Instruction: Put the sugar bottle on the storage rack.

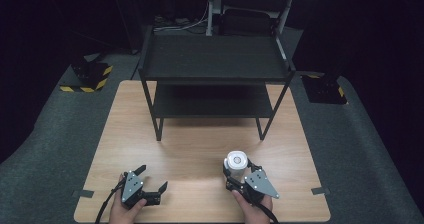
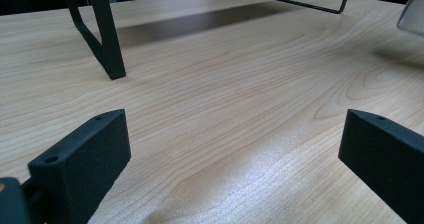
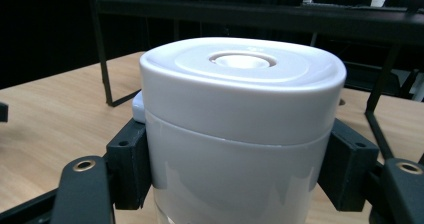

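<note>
Where clamped: canister point(image 3: 240, 129) between right claw point(image 3: 235, 169) pads.

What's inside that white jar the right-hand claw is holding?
You cannot tell. The jar is closed by a white lid, and the right gripper is clamped on its sides, so whatever it holds is covered. On top of the lid sits only a small round knob.

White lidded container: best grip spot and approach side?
Grip the white container on its straight body wall just under the lid, coming in level from the person's side. It stands upright and the wider lid overhangs, giving a lip above the pads. The right gripper is clamped there now.
</note>
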